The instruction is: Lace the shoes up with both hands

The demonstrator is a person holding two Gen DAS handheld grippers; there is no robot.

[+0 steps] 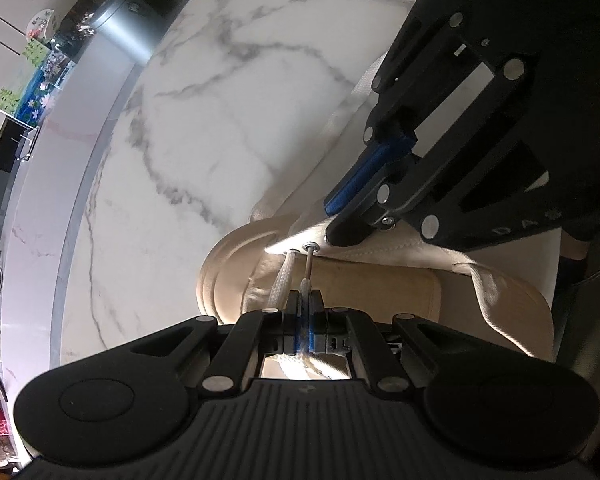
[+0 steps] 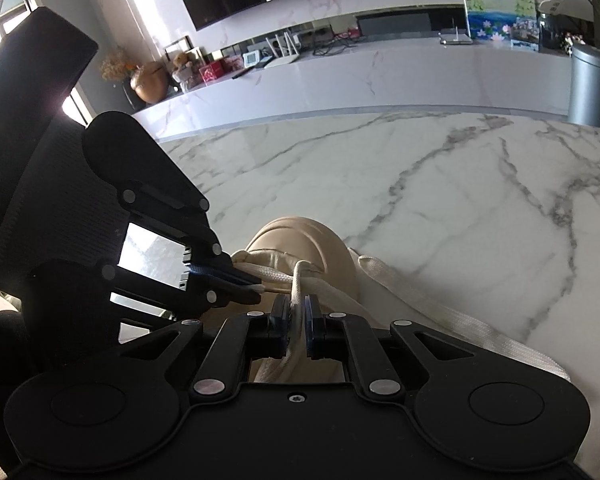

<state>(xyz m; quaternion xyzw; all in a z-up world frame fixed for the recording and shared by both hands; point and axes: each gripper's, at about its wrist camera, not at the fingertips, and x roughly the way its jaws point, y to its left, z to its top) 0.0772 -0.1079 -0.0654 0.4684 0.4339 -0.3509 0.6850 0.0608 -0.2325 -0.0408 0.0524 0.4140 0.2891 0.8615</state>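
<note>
Tabletop (image 1: 228, 120): white marble with grey lines; the shoe sits on it.
Shoe (image 1: 228, 264): tan, resting on the tabletop, with its toe pointing away from the person.
Eyelet (image 1: 311, 245): a small metal ring on the shoe's flap; the stiff lace tip reaches right up to it.
Left hand-held gripper (image 1: 305, 300): closed tight on the white lace (image 1: 278, 284), pinching it just behind the stiff tip and pointing down at the shoe.
Right hand-held gripper (image 2: 298, 308): closed on a strand of the same lace, with its tips right beside the eyelet flap.
Step now: I think the lace tip is being poked into the eyelet.
Next move: push the tip straight through the ring, then grab it on the other side and pull the lace snug. The hole is small, so the aim must be careful.
</note>
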